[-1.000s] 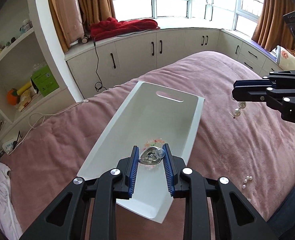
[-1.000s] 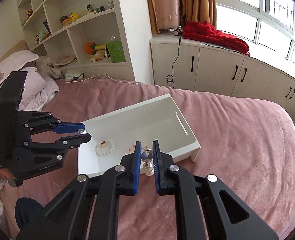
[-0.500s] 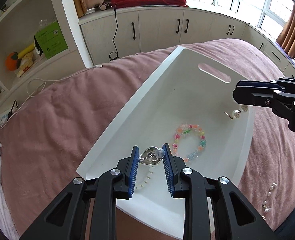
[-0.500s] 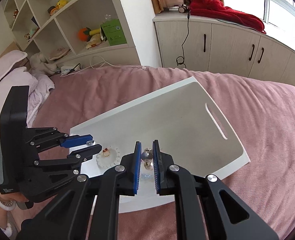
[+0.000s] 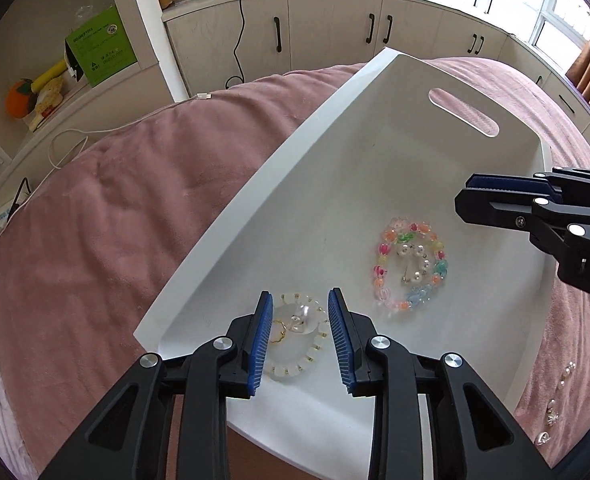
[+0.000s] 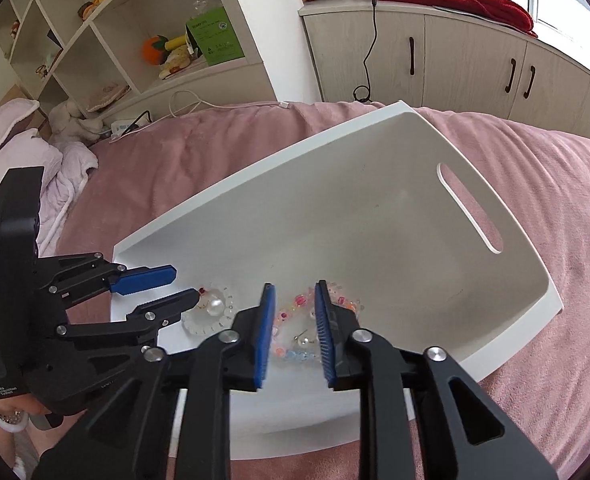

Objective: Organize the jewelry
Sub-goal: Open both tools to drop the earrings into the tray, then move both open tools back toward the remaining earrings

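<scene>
Lower centre of left view: left gripper (image 5: 300, 332) spread wide over white translucent bead bracelet (image 5: 295, 336) in shallow white plastic tray (image 5: 255, 216); right gripper (image 6: 293, 332) likewise unclenched above multicoloured bead bracelet (image 5: 411, 266) ringing pearl earrings (image 5: 413, 264), seemingly grouped by type

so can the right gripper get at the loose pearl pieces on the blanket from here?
Probably yes: right gripper is open over the tray, and the pearl pieces lie uncovered on the blanket beside it.
</scene>
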